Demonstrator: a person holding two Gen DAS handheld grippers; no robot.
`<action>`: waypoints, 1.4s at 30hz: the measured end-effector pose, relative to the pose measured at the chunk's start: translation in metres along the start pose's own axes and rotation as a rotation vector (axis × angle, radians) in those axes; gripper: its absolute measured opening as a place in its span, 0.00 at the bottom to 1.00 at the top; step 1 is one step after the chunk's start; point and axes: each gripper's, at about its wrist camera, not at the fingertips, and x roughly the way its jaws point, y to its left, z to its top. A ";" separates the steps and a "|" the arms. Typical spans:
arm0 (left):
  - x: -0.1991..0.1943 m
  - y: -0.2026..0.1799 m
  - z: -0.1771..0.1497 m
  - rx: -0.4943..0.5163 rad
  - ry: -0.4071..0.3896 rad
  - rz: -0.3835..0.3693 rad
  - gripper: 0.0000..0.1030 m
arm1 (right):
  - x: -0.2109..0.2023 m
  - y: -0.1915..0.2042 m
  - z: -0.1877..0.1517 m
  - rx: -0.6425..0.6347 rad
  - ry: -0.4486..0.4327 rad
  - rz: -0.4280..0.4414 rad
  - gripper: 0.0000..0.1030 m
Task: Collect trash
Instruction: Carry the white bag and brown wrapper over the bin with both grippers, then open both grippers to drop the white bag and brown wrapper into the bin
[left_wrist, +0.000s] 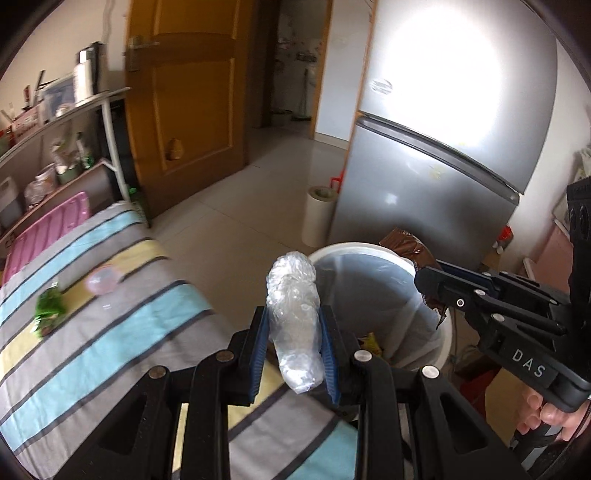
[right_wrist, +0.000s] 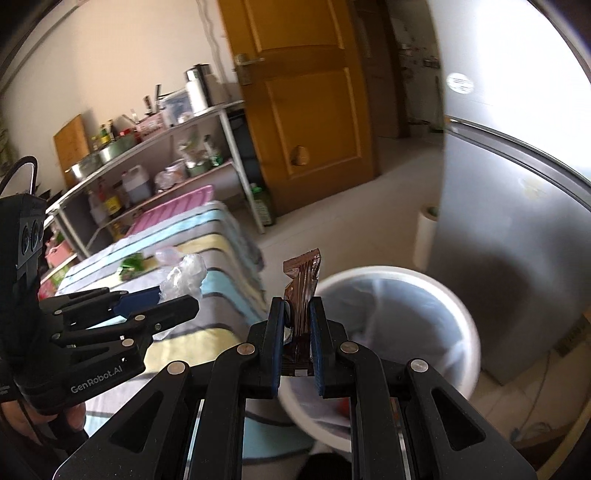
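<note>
Left gripper (left_wrist: 293, 345) squeezes crumpled clear plastic bag (left_wrist: 293, 325), long way up. White trash bin (left_wrist: 369, 249) at 1 o'clock, close. Right gripper (right_wrist: 297, 334) pinches brown wrapper (right_wrist: 301, 295), upright; bin (right_wrist: 458, 306) at 2 o'clock, nearer.

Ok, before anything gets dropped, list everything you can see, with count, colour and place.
Crumpled clear plastic bag: one, transparent, between the left fingers.
Brown snack wrapper: one, upright between the right fingers.
White round trash bin: one, pale liner, on the floor beside the table.
Striped tablecloth: one, grey, blue and yellow, over the table.
Green wrapper: one, on the cloth.
Pink round piece: one, blurred, beside the green wrapper.
Silver fridge: one, behind the bin.
Wooden door: one, orange-brown.
Metal shelf: one, crowded with bottles.
Left gripper: black, shut.
Right gripper: black, shut.
</note>
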 end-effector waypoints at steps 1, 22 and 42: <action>0.006 -0.007 0.002 0.007 0.009 -0.009 0.28 | 0.000 -0.008 -0.001 0.009 0.004 -0.016 0.13; 0.093 -0.069 -0.007 0.067 0.194 -0.065 0.28 | 0.044 -0.097 -0.040 0.095 0.164 -0.120 0.13; 0.097 -0.061 -0.009 0.042 0.206 -0.057 0.57 | 0.051 -0.103 -0.043 0.112 0.195 -0.160 0.39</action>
